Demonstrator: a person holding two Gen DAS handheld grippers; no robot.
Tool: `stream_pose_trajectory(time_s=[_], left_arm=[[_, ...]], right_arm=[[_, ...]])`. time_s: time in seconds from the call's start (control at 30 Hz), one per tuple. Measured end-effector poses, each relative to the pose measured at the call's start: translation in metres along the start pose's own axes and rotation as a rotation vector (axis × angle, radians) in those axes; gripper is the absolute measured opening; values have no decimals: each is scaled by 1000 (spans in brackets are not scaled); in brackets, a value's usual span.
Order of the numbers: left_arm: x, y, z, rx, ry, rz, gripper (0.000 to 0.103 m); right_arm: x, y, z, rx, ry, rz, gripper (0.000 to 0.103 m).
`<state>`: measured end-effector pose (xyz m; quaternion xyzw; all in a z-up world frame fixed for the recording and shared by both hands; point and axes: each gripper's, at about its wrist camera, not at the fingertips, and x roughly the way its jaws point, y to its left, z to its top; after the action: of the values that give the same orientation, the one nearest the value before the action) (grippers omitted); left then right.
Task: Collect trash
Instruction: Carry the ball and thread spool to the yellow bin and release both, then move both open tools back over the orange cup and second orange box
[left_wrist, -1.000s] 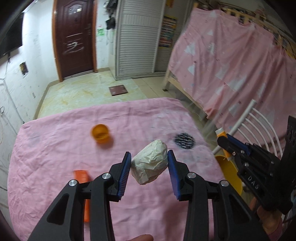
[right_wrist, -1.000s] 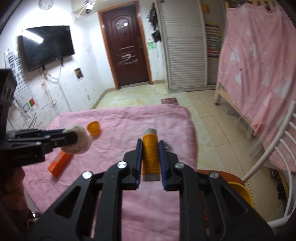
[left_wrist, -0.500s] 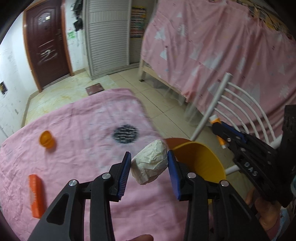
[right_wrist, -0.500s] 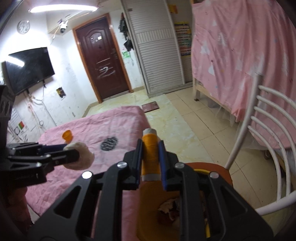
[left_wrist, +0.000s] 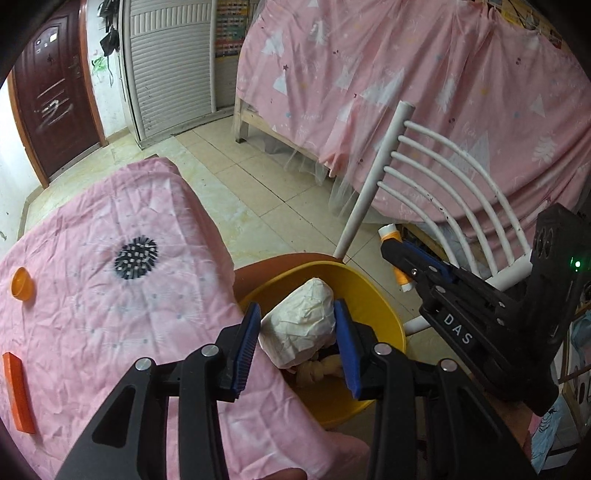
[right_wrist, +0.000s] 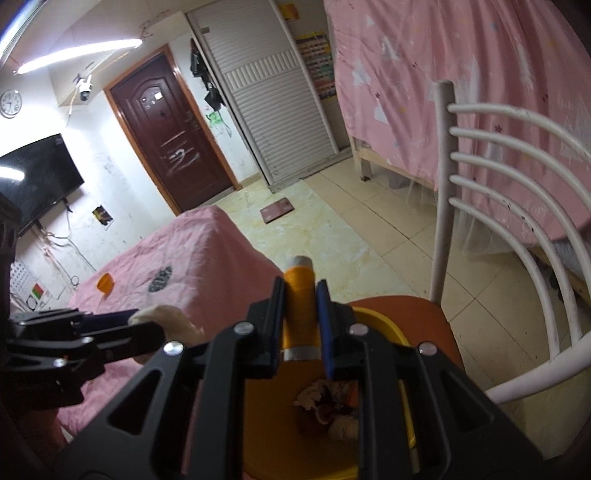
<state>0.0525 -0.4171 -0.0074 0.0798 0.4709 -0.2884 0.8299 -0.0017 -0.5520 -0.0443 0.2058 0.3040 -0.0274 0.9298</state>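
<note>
Now the left gripper (left_wrist: 297, 341) clamps a crumpled paper wad (left_wrist: 301, 328) at lower centre, over the yellow bin (left_wrist: 373, 306) — the right gripper (right_wrist: 301, 325) pinches an orange spool (right_wrist: 300, 310) mid-frame.

A tabletop (left_wrist: 110, 332) under a wrinkled pink cloth (left_wrist: 177, 229) carries an orange cup (left_wrist: 22, 283), a flat orange box (left_wrist: 17, 392) and a dark spiky disc (left_wrist: 136, 257), while a yellow basin (left_wrist: 384, 317) sits on the chair seat (right_wrist: 424, 317) beside it.

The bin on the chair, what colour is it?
Yellow bin, sitting on the chair's orange-brown seat; clearest in the left wrist view.
</note>
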Motion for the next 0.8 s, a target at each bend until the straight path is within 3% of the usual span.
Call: stream_pose_trajectory(time_s=[0.2,0.27,0.3,0.33,0.8], left_arm=[[7,1,0,-9,23,-16,40],[5,4,-1,-14,21,-14,41],[4,5,-1,-16,20,-14,42],[2,6,-2,-18,18,-17,43],[-45,49,-14,-56,-83,14,54]], right_arm=[[6,0,-4,7,20,4,18],[8,1,-5,7,21,1,31],[9,1,-5,8,21,1,45],[9,3,-5,7,20,1,51],[7,37,-1,-41,-5,14,51]])
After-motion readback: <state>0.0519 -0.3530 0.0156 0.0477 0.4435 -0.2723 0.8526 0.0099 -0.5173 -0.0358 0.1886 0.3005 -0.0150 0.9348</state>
